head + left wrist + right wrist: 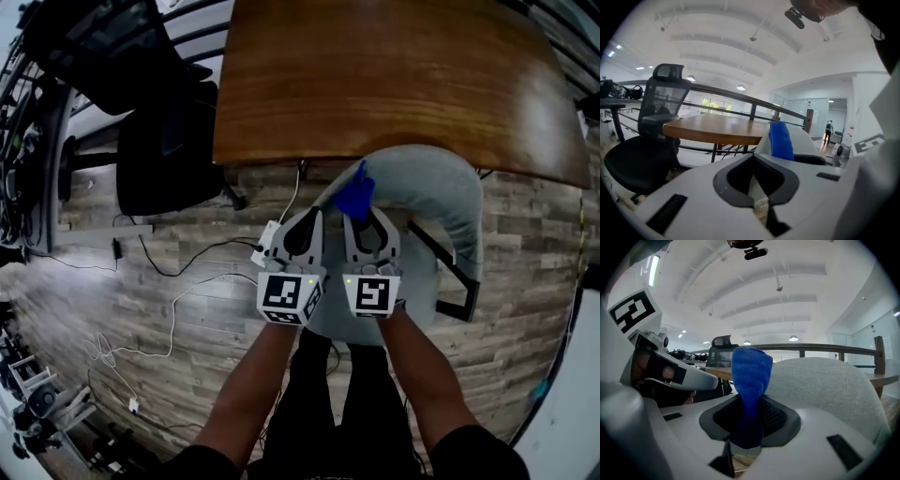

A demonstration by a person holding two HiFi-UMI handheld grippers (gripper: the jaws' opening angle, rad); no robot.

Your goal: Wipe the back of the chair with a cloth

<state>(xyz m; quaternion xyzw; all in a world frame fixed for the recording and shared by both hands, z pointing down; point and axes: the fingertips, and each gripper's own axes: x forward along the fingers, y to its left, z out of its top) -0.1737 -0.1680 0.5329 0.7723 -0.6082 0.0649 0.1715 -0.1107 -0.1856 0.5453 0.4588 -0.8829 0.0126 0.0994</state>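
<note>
A grey upholstered chair point(441, 192) with a curved back stands pushed against the wooden table point(375, 75). My right gripper point(361, 214) is shut on a blue cloth point(354, 195), which sticks up from the jaws close to the left end of the chair back point(825, 385). In the right gripper view the cloth point(750, 385) stands upright just left of the grey back. My left gripper point(309, 217) is beside the right one, shut with nothing in it. The left gripper view shows the cloth point(780, 140) and chair point(806, 140) to the right.
A black office chair point(159, 141) stands to the left of the table. White and black cables point(178, 281) trail over the wood-plank floor point(112, 309). A railing point(740, 98) runs behind the table. The person's legs point(347, 412) are just behind the grey chair's seat.
</note>
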